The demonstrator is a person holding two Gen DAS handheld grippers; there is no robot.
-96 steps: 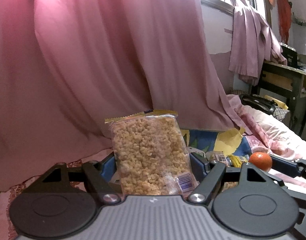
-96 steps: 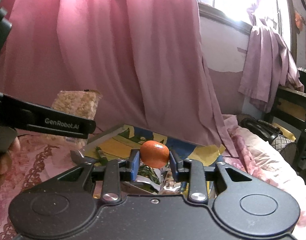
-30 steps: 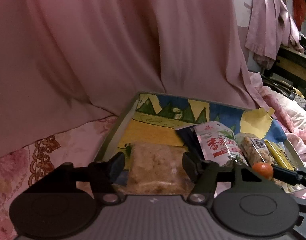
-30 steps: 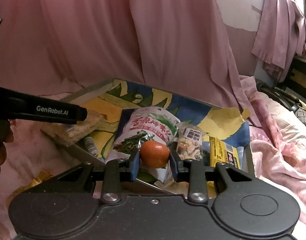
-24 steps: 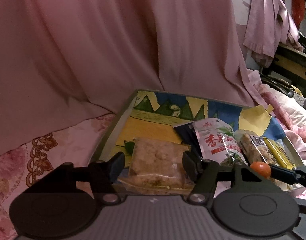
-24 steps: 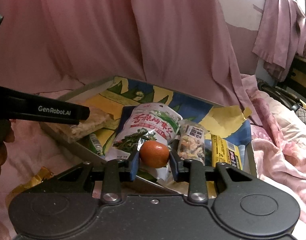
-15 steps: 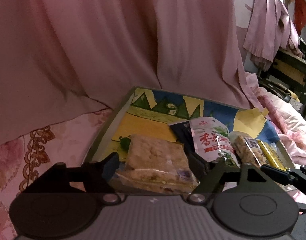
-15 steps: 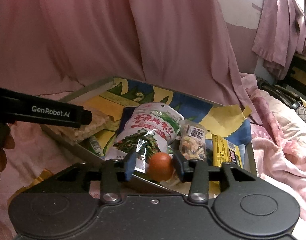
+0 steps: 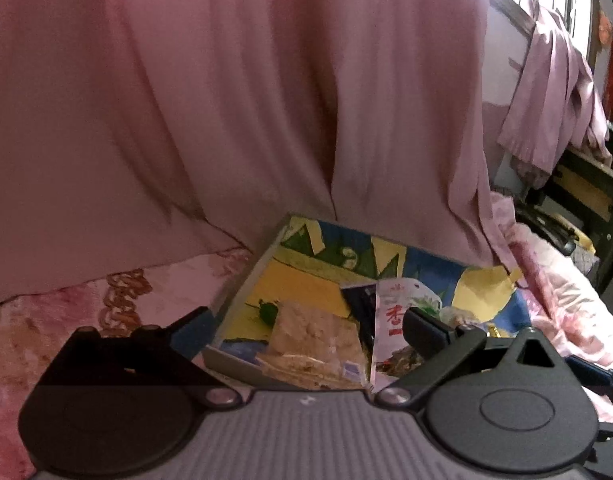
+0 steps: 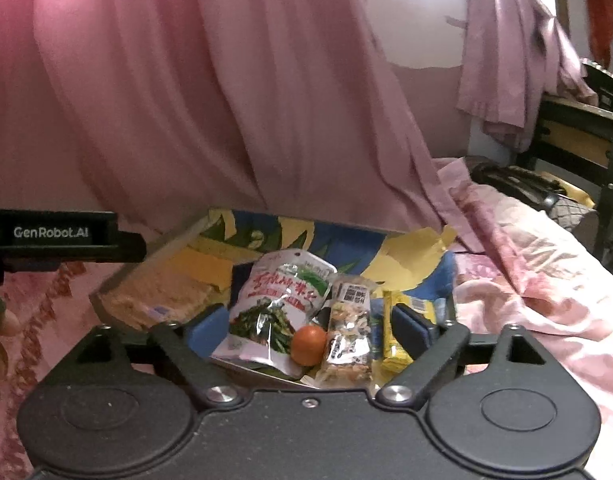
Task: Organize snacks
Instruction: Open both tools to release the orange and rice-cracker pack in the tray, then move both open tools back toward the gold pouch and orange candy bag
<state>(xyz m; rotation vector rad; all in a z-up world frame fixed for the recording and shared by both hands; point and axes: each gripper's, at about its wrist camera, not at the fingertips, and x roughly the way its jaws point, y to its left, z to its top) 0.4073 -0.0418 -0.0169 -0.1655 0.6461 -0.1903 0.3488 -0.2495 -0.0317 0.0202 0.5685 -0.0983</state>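
Both grippers, left gripper point(image 9: 306, 330) and right gripper point(image 10: 310, 326), wide apart, empty; tray's point(image 10: 146, 258) near edge hidden.

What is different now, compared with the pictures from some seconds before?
Both grippers let go. The left gripper lowered the puffed snack bag into the tray, then its jaws have just been opening. The right gripper released the orange beside the green-printed bag. The tray and other packets stayed.

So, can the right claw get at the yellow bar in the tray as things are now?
Probably yes. The right claw is open and empty, and the yellow bar lies uncovered at the right end of the tray, beside the nut packet. Nothing lies over it.
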